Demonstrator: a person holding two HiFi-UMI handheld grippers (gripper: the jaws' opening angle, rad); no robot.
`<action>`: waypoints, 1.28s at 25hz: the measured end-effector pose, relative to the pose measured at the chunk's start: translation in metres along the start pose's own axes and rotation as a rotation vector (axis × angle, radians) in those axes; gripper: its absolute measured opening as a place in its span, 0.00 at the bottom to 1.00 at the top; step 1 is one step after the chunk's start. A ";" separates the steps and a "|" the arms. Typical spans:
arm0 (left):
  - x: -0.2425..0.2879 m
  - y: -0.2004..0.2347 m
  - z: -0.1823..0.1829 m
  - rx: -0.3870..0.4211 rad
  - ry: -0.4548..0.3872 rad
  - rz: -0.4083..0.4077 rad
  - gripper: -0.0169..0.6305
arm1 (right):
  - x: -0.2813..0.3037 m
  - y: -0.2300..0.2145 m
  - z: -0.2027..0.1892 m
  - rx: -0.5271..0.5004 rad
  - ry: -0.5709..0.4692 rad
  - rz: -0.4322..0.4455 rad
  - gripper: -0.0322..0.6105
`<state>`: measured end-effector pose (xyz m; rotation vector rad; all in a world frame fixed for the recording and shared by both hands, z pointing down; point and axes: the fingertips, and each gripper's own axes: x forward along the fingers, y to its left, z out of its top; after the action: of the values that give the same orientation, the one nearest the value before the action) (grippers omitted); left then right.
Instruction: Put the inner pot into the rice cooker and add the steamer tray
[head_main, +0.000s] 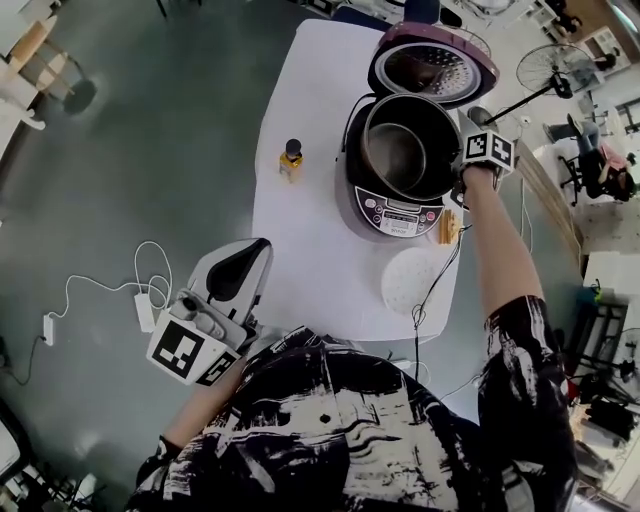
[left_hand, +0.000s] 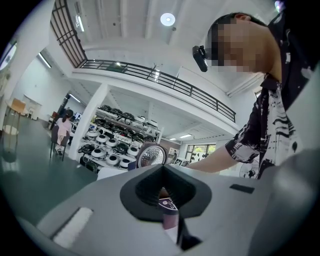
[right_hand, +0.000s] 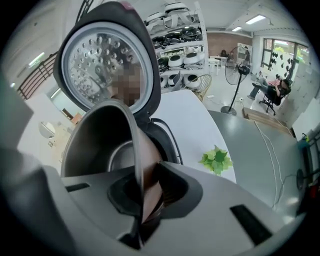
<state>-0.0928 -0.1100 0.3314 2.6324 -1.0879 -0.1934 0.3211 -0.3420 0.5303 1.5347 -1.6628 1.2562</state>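
While the left gripper (head_main: 245, 265) hangs closed and empty at near left, the right gripper (head_main: 458, 185) clamps the rim of the inner pot (head_main: 398, 150), which looks seated in the rice cooker (head_main: 392, 215). The steamer tray (head_main: 410, 280), lying nearer on the table, remains to add.

The rice cooker (head_main: 392, 212) is mauve with a silver panel. The inner pot (head_main: 428, 140) is dark brown. Table (head_main: 310, 100) and steamer tray (head_main: 410, 280) are white, and the left bottle (head_main: 291, 160) is yellow.

Empty left tongs (left_hand: 163, 175) pressed together — rice cooker lid (left_hand: 151, 156) upright beyond.
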 end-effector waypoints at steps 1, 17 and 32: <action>0.001 0.000 -0.001 0.000 0.001 -0.001 0.03 | 0.004 -0.001 -0.002 -0.006 0.007 -0.011 0.07; 0.001 -0.002 -0.005 0.002 0.029 0.002 0.03 | 0.036 -0.010 -0.012 -0.159 0.055 -0.199 0.06; 0.002 -0.015 -0.001 0.001 0.021 -0.020 0.03 | 0.031 -0.005 -0.019 -0.363 0.149 -0.227 0.14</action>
<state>-0.0813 -0.1007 0.3278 2.6410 -1.0551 -0.1685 0.3157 -0.3389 0.5662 1.3295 -1.4762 0.8717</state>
